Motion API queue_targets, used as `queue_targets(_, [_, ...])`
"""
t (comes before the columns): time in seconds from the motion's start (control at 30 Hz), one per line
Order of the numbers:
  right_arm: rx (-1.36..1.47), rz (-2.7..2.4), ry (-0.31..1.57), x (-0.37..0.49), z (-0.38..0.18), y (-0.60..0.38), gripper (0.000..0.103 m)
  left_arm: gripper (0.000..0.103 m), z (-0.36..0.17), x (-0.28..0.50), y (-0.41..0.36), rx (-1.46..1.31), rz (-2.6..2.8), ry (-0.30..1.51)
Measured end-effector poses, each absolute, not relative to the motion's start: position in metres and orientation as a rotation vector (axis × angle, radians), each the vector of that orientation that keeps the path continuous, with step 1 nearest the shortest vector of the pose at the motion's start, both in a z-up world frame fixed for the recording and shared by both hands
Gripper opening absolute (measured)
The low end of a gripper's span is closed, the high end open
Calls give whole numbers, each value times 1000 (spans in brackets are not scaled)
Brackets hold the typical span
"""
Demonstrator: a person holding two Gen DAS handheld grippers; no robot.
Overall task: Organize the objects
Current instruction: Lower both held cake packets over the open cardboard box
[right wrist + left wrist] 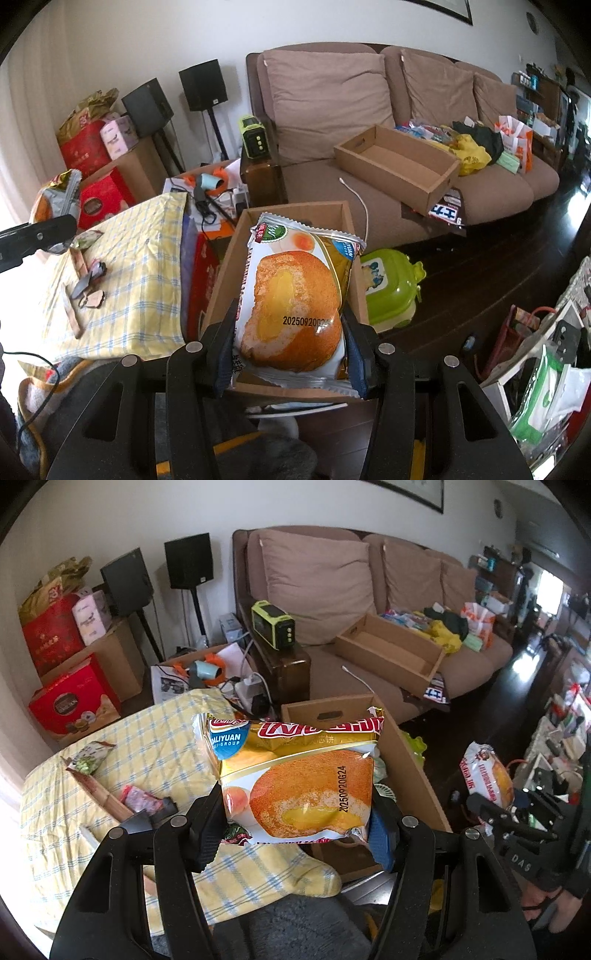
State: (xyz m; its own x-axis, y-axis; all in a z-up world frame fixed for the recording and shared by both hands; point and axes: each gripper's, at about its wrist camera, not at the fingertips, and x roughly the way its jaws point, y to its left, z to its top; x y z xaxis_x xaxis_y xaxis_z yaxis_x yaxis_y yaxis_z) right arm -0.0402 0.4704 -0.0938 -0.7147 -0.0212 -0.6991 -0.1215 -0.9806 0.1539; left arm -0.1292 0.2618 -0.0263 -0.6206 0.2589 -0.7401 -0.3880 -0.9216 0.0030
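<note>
In the left wrist view my left gripper [295, 823] is shut on the lower half of a gold cake packet [295, 768], held upright over the edge of the yellow checked tablecloth [147, 746]. An open cardboard box [410, 768] stands just behind and to the right. My right gripper [291, 354] is shut on a second cake packet [295, 302], which hangs over that same cardboard box [356, 288]. Each gripper shows in the other's view: the right gripper [495, 806] with its packet [487, 771], and the left gripper [62, 221] with its packet [55, 199].
Small snack wrappers [90, 758] and wooden strips lie on the table. A second cardboard tray [399, 162] sits on the brown sofa [332, 96] beside bags. A green plastic container [391, 288] stands on the dark floor. Red gift boxes [70, 701] and speakers stand at the back left.
</note>
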Motion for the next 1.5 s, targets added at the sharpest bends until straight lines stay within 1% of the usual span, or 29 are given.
queue_targets(0.17, [-1174, 2832, 299, -43, -100, 473, 50, 62, -37, -141, 274, -1185, 2458, 177])
queue_targets(0.93, [-1284, 2708, 417, -57, -152, 502, 50, 62, -89, -163, 320, -1356, 2286, 140])
queue_targets(1.3, [-1377, 2666, 468, -66, -184, 502, 50, 62, -122, -164, 331, -1422, 2269, 208])
queue_targets(1.5, [-1441, 2633, 485, -69, -204, 503, 50, 62, -131, -167, 332, -1434, 2279, 221])
